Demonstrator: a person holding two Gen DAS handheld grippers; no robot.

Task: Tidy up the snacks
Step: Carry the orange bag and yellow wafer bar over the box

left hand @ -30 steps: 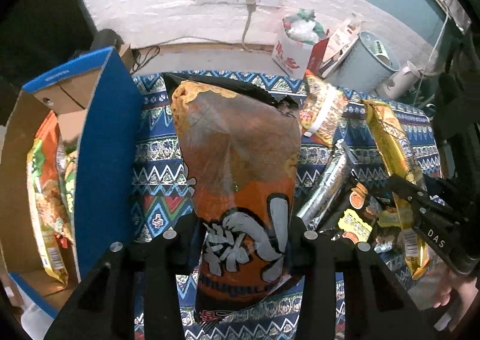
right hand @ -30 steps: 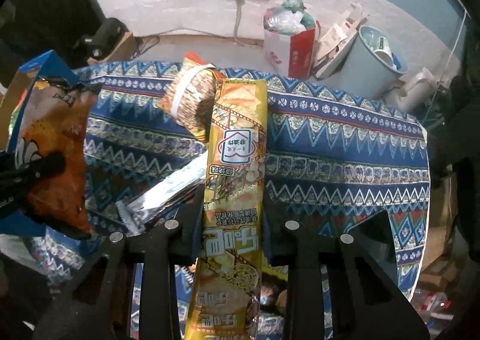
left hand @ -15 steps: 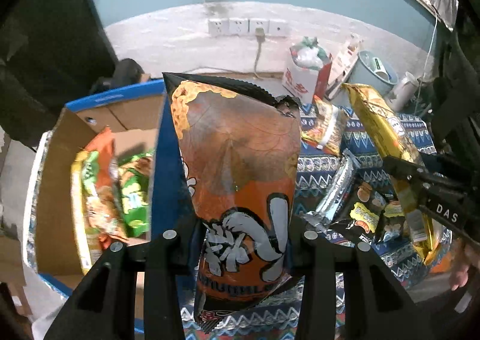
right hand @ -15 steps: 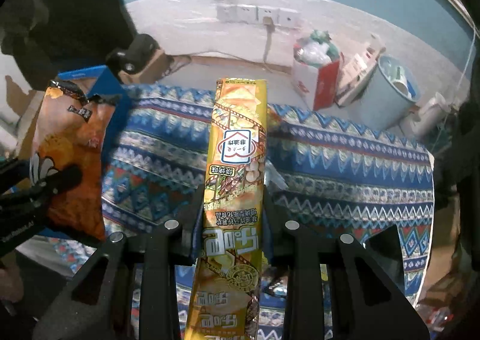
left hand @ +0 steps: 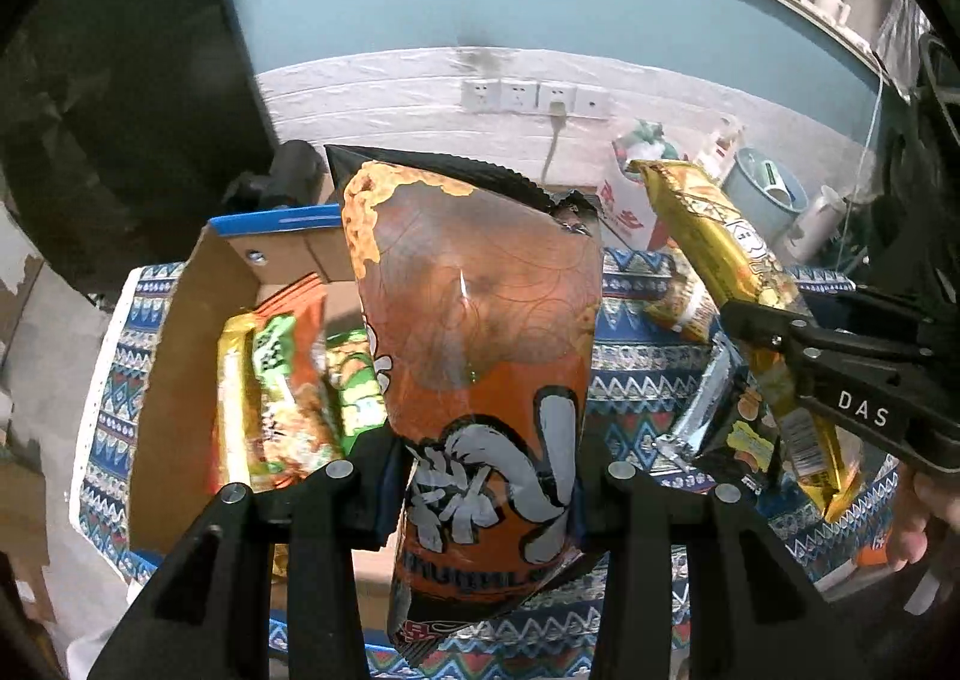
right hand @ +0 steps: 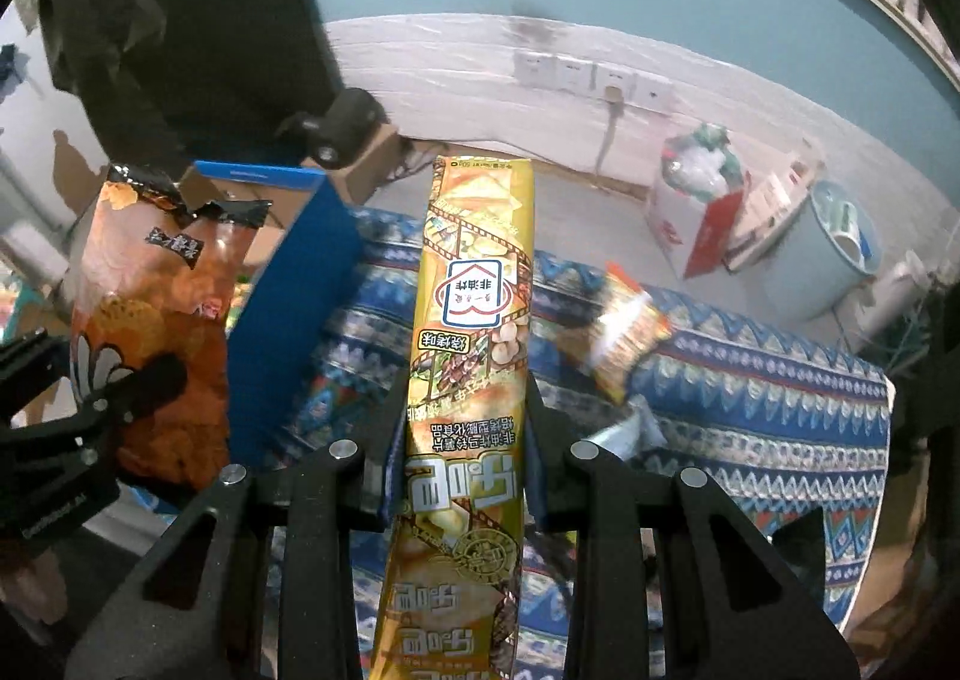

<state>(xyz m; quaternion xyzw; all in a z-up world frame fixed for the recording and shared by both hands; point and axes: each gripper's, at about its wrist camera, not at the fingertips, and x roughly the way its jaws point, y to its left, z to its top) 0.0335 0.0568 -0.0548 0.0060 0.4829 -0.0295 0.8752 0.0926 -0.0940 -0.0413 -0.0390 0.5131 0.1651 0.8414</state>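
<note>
Left claw is clamped on a puffy orange snack bag, held upright above the table, its black crimped top torn ragged at one corner, big white brush characters across the lower front and a ring of golden puffs printed near the top. Over on the other side, the right claw is squeezed tight on a long gold snack pack, also up in the air, printed with film-strip pictures and a white-and-blue house-shaped badge with Chinese writing, all upside down from this view. The black arm of that right claw reads "DAS" in white in the left view. Below the orange bag sits an open cardboard box with a blue outside; inside it stand several bags in orange, green and yellow. The patterned blue tablecloth carries more snacks: a silver wrapper, a small orange-striped packet.
</note>
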